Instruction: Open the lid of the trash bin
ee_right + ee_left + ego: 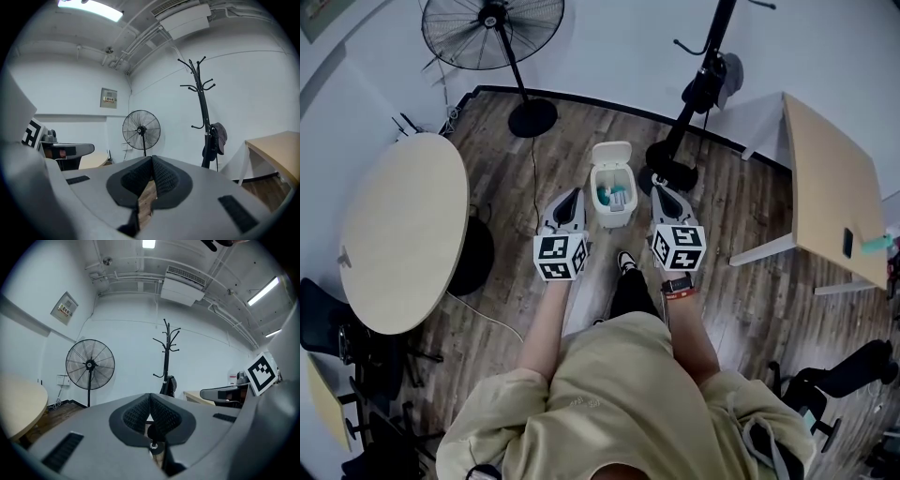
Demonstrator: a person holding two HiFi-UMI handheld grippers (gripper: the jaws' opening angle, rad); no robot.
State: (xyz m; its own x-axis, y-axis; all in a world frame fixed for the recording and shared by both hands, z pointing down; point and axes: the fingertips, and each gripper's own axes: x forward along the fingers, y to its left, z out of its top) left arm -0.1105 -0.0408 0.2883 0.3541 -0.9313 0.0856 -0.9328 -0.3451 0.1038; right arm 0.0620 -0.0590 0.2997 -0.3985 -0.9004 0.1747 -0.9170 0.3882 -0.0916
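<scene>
Cut off by the lower edge, a beige shirt (619, 394) is seen. Left gripper (574, 193) and right gripper (659, 190) are clenched and empty, flanking the trash bin (612, 221) on the floor (750, 309). Its lid (612, 152) is raised and its contents are indistinct.

The left gripper (572, 193) and right gripper (661, 190) are grey tapered shells with black ribbed pads (164, 416). Behind each sits a black-and-white marker cube (560, 258). The person wears a beige shirt (619, 394) and, behind the right gripper, a black watch (677, 283).
</scene>
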